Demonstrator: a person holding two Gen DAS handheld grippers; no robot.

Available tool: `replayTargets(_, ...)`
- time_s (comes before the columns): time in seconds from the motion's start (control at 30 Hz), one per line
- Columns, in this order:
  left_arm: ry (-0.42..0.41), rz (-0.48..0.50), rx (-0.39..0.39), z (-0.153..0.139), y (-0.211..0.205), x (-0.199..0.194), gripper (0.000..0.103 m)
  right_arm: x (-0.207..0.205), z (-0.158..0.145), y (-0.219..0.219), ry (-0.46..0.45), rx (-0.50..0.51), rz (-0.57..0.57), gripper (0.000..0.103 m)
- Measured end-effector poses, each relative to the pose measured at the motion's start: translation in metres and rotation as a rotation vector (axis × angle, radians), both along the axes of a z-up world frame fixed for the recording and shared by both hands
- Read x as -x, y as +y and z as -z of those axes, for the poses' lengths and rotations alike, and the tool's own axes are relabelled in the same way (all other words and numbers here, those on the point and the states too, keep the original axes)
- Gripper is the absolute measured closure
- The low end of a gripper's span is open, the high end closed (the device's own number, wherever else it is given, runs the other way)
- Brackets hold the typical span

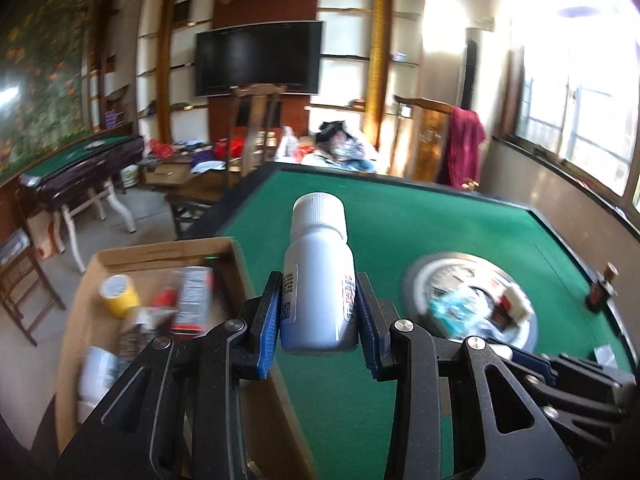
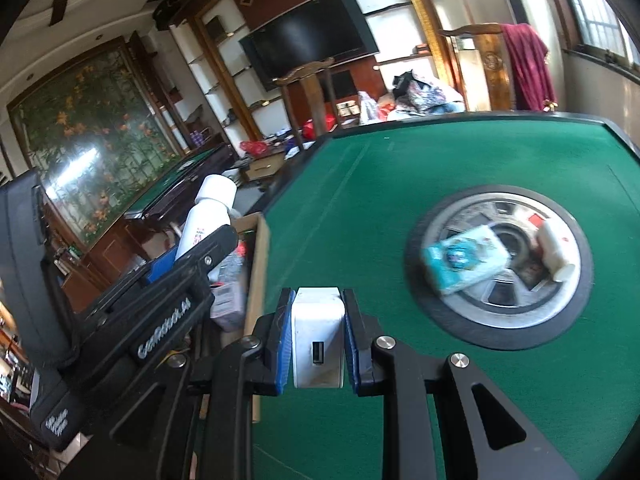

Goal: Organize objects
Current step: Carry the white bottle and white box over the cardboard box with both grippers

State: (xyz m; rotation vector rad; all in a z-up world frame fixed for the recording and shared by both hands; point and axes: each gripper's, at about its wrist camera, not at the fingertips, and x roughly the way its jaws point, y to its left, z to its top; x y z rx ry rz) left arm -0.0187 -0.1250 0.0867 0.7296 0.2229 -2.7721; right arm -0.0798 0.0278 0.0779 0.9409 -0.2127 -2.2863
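Two items are mid-carry: a white bottle (image 1: pixel 318 276) pinched by the left gripper (image 1: pixel 318 312), a white charger (image 2: pixel 318 344) by the right gripper (image 2: pixel 318 344). Release into the cardboard box (image 1: pixel 160 250), lower left, is judged next.

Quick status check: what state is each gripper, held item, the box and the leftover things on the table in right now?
Left hand-held gripper: shut on white bottle.
White bottle: capped, upright, held off the table.
Right hand-held gripper: shut on white charger.
White charger: clamped, USB port facing the camera.
Cardboard box: open, partly filled.
Tissue pack: lying on the round centre plate.
Small dark bottle: upright near the table edge.
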Motion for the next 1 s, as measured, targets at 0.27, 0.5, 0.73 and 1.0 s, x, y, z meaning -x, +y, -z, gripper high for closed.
replayTargets(0.27,-0.048,-0.175,-0.094,0.010,-0.079,-0.015,0.069,-0.018,0.009,-0.060,-0.025,-0.023,-0.133,0.082)
replayTargets(0.5,-0.121,-0.231,-0.209,0.030,-0.122,-0.014,0.069,-0.026,0.029,-0.101,-0.088,-0.040,-0.230,0.082)
replayTargets(0.73,-0.157,-0.250,-0.228,0.038,-0.127,-0.007,0.069,-0.025,0.048,-0.121,-0.154,-0.036,-0.287,0.082)
replayTargets(1.0,-0.195,-0.276,-0.246,0.047,-0.130,-0.003,0.069,-0.011,0.052,-0.123,-0.188,-0.016,-0.284,0.080)
